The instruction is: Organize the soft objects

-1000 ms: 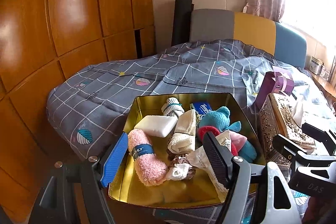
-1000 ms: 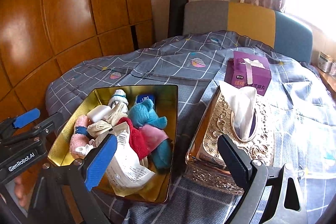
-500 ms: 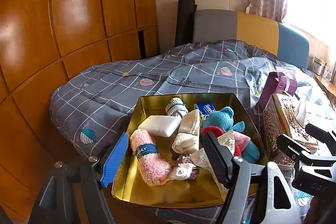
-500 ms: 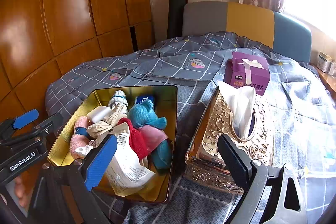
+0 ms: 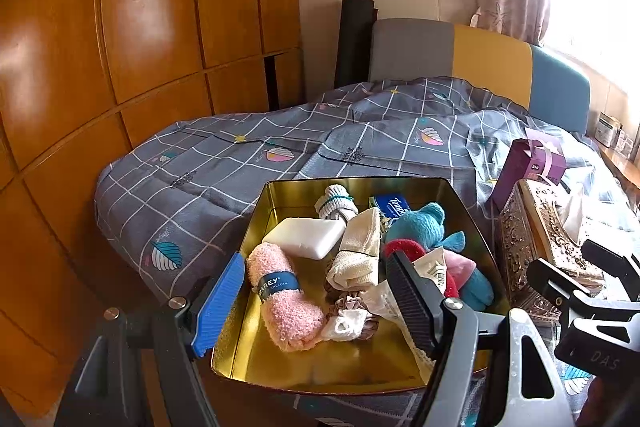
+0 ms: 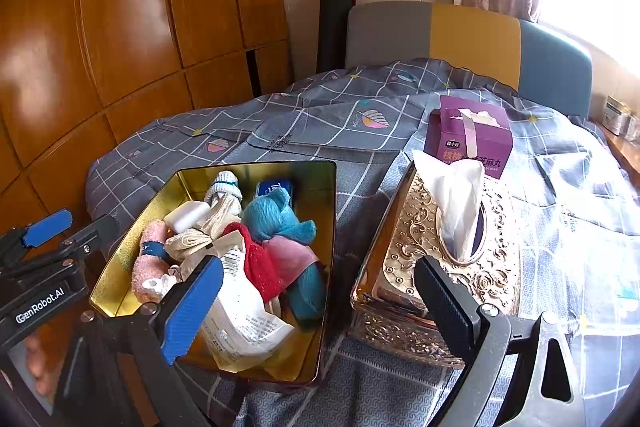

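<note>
The bed (image 5: 248, 163) under its grey checked cover carries everything, with the gold tin (image 5: 256, 227) sitting near its foot end, long axis running away from the tongs toward the headboard. Just to the tin's right stands the ornate tissue box (image 6: 432, 267), a white tissue rising upright from its slot, and beyond that the purple carton (image 6: 470, 143). Inside the tin, a crumpled white packet (image 6: 244, 319) lies across the near right corner. The rolled pink towel (image 5: 282, 297) lies along the left wall, its length slanting from far-left to near-right, banded in dark blue. Beside it the cream cloth roll (image 5: 358, 251) points along the tin's length, next to the teal plush (image 5: 420, 227) and a white soap-like block (image 5: 306, 237). A small banded sock roll (image 5: 334, 201) sits at the far end. The left tongs (image 5: 312, 303) hover over the tin's near edge, spread wide and holding nothing; the right tongs (image 6: 316, 303) hang likewise agape and empty, straddling the gap between tin and tissue box.
</note>
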The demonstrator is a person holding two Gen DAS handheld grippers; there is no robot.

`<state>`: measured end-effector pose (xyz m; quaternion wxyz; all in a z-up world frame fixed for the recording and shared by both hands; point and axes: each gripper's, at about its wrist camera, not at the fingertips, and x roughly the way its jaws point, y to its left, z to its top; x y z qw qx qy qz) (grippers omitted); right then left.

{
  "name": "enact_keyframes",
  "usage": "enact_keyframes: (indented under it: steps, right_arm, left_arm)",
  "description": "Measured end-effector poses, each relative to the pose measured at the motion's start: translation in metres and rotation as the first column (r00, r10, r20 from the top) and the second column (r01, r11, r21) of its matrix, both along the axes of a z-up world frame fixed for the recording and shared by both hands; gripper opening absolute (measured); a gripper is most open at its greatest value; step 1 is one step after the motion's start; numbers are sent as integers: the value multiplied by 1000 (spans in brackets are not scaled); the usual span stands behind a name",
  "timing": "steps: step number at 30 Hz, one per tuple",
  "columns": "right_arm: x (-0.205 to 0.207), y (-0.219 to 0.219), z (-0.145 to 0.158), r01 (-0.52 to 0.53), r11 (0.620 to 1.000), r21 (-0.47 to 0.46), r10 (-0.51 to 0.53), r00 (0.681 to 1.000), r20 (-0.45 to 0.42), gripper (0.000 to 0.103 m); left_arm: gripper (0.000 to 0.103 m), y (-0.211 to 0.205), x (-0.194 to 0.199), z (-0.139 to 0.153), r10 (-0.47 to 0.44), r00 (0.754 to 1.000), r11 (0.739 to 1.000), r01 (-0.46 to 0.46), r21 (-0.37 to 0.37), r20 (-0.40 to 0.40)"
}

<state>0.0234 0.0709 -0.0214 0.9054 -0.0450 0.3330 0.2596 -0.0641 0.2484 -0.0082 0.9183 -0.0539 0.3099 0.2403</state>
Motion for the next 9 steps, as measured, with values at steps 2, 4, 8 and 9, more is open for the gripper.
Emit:
enact_keyframes:
  steps: [2, 4, 8, 9]
  right_arm:
    - [0, 0, 0, 2, 1000, 0, -2, 1000, 1, 97]
    - [0, -1, -1, 5, 1000, 1, -5, 1000, 4, 97]
    - [-2, -5, 2, 14, 1000, 8, -15, 1000, 25, 97]
    - [-2, -8, 5, 23, 1000, 15, -23, 999, 39, 97]
  left_arm:
    - [75, 0, 0, 0, 0, 1000, 1000, 0, -2, 2]
    - [75, 1, -1, 0, 6, 1000, 1000, -6, -16, 13]
    - [75, 1, -3, 0, 3, 1000, 1000, -2, -21, 23]
    - [75, 1, -3, 0, 1, 1000, 1000, -1, -25, 25]
